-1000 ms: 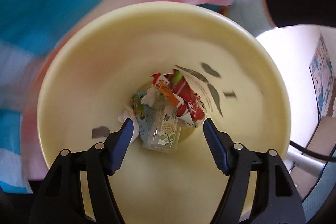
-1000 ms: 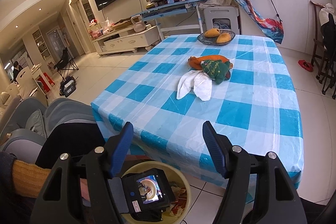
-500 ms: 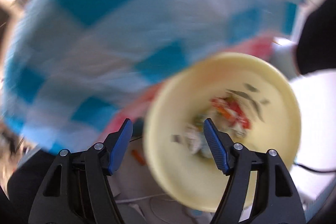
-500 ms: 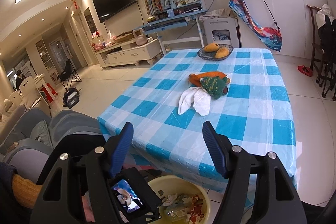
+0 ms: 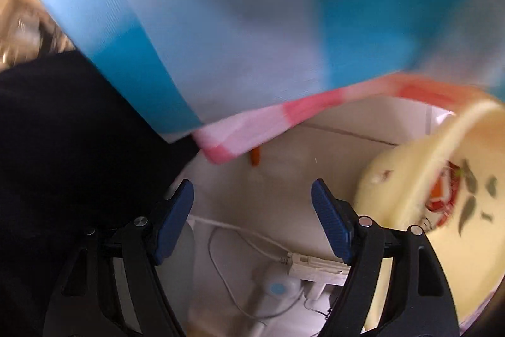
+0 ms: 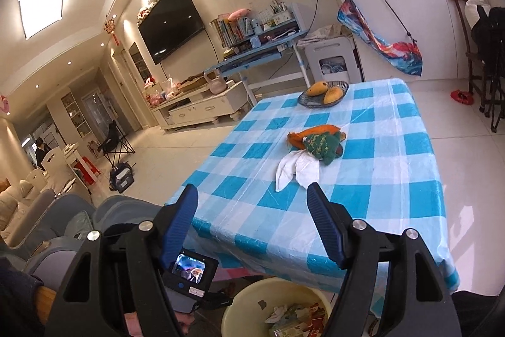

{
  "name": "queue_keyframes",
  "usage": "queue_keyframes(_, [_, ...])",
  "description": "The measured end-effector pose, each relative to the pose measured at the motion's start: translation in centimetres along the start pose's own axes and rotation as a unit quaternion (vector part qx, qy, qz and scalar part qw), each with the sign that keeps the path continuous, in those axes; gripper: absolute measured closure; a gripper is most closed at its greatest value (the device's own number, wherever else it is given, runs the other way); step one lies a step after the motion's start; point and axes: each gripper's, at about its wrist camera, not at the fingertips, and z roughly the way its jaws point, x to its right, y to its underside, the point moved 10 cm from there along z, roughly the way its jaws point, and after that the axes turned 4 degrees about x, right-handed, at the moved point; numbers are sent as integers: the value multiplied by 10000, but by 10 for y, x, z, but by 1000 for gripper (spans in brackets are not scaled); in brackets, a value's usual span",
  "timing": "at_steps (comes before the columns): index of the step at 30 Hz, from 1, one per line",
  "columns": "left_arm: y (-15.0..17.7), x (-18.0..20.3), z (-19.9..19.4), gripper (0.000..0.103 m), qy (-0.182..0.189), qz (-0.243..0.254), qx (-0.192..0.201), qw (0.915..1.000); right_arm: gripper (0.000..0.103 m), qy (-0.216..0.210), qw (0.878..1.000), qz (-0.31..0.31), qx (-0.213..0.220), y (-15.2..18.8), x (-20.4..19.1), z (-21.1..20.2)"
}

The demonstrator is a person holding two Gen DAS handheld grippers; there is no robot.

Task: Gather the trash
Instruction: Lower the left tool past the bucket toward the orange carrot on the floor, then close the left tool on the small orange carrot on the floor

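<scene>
Right wrist view: right tool (image 6: 252,229) apart, empty, facing tissues (image 6: 296,171) mid-desk (image 6: 410,195); left tool (image 5: 252,226) opening, empty, beside bin (image 5: 442,242).

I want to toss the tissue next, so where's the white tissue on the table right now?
In the right wrist view, the white tissue lies mid-table on the checked tablecloth, touching the green wrapper just behind it.
</scene>
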Motion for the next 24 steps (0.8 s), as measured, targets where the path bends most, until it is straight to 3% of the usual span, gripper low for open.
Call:
queue_keyframes(2, [-14, -4, 7, 9, 362, -529, 339, 9974, 34, -15, 9998, -119, -158, 7, -4, 8])
queue_keyframes(5, [-22, 1, 23, 6, 1209, -1033, 345, 9867, 34, -48, 9990, -240, -385, 16, -8, 19])
queue_keyframes(7, [-20, -19, 19, 11, 1165, -1640, 550, 9780, 34, -77, 9982, -270, -533, 22, -10, 25])
queue_keyframes(8, [-12, -33, 21, 12, 1313, -2225, 402, 9652, 34, -109, 9978, -247, -599, 25, -10, 27])
queue_keyframes(9, [-8, -44, 21, 12, 1203, -2420, 350, 9622, 34, -163, 9976, -193, -652, 27, -10, 30])
queue_keyframes(14, [5, -30, 44, 12, 620, -1830, -37, 9812, 34, -458, 9965, -50, -695, 24, -19, 37])
queue_keyframes(18, [21, -3, 94, 12, 15, -931, -577, 9940, 34, -400, 9955, 2, -858, 35, -11, 35])
queue_keyframes(21, [25, 9, 126, 17, -289, -328, -714, 9965, 34, -253, 9949, 179, -962, 43, 4, 36])
queue_keyframes(24, [18, 16, 140, 18, -247, -74, -626, 9977, 34, -219, 9920, 532, -1125, 51, 17, 42])
